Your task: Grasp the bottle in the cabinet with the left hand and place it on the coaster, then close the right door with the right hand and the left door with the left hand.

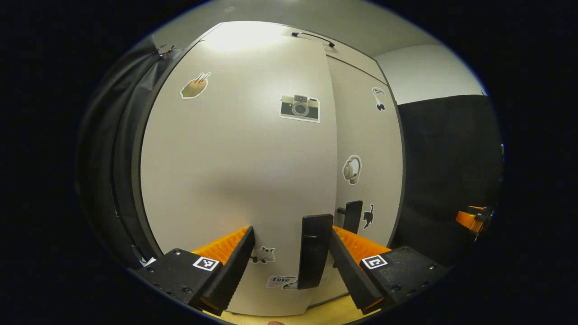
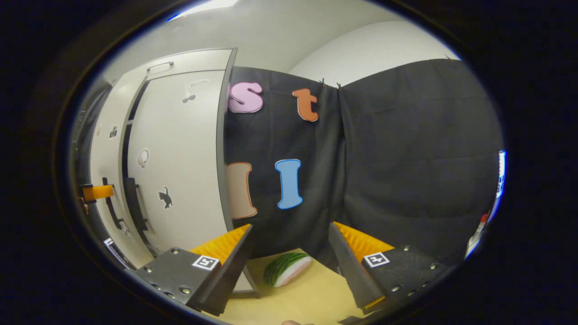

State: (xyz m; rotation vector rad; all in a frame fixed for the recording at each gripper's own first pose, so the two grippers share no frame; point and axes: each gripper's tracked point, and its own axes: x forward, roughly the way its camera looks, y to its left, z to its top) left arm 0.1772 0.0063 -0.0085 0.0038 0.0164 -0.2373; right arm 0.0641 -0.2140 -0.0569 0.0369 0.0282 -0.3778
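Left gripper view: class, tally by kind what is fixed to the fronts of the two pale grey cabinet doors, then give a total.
Picture stickers on the left pale grey cabinet door: 4
Picture stickers on the right pale grey cabinet door: 3
Black upright bar handles, one on each door: 2
Total: 9
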